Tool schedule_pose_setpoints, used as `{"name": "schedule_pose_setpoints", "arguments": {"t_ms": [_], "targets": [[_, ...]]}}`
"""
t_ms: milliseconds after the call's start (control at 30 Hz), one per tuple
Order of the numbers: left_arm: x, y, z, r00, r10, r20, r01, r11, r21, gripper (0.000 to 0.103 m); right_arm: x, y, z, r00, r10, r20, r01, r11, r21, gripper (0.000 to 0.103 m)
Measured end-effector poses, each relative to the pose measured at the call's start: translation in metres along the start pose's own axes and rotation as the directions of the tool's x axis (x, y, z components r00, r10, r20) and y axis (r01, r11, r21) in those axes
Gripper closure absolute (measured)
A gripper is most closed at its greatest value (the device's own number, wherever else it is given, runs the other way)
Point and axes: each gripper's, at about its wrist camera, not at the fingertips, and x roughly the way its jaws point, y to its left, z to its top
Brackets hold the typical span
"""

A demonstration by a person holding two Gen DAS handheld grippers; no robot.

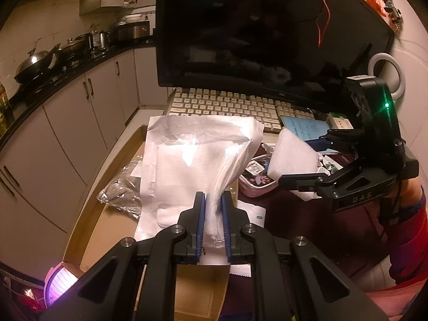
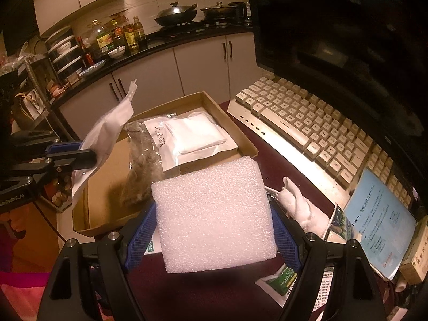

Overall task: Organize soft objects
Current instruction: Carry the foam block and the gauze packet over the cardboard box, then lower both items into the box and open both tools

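L gripper: jaws nearly together, pinched on lower edge of a clear plastic bag w/ white gauze-like cloth; bag stands up ahead of the jaws, lifted above the cardboard box. Beyond bag to the L of jaws: crinkly clear bag w/ grey fabric lying in box.

R gripper: jaws spread wide, blue pads pressing both side edges of a white foam block, held off the dark red table, near box's corner but not over it as far as I can tell. Ahead of jaws in box: flat sealed pouch w/ white pad, touching the grey-fabric bag to its L.

Progress (judgement): roughly mid-task. 2 soft items already in box, 2 more in hand & not yet set down. Crumpled white tissue/cloth just R of R jaws, on table, prob. still to sort. Remaining: lower gauze bag + foam into box, then leftovers.

View diffs: R cam shows sealed pouch, hidden behind the raised bag in L cam; also shows L gripper from the side w/ bag hanging. L cam alone shows pink printed pouch on table beyond R of jaws, under the foam; soft or not, can't tell. Keyboard + monitor far ahead in both
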Motion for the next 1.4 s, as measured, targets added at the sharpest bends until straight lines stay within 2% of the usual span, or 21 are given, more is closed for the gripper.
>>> {"name": "schedule_pose_setpoints", "arguments": {"t_ms": [500, 767, 1000, 1167, 1400], "targets": [[0.007, 0.020, -0.006, 0.998, 0.050, -0.024, -0.051, 0.997, -0.052, 0.091, 0.004, 0.004, 0.018, 0.999, 0.029, 0.021, -0.029, 0.999, -0.018, 0.018], [0.017, 0.038, -0.017, 0.993, 0.096, -0.069, -0.102, 0.991, -0.083, 0.091, 0.010, -0.013, 0.043, 0.996, 0.077, 0.044, -0.079, 0.996, 0.046, 0.018], [0.030, 0.051, -0.032, 0.982, 0.126, -0.139, -0.140, 0.986, -0.093, 0.091, 0.043, 0.005, 0.066, 0.989, 0.144, 0.018, -0.144, 0.989, 0.023, 0.018], [0.038, 0.063, -0.040, 0.975, 0.146, -0.169, -0.168, 0.979, -0.118, 0.091, 0.072, 0.018, 0.069, 0.984, 0.179, -0.002, -0.179, 0.984, 0.000, 0.018], [0.049, 0.068, -0.047, 0.968, 0.158, -0.195, -0.182, 0.977, -0.114, 0.091, 0.106, 0.024, 0.062, 0.989, 0.144, -0.040, -0.146, 0.988, -0.052, 0.018]]}}
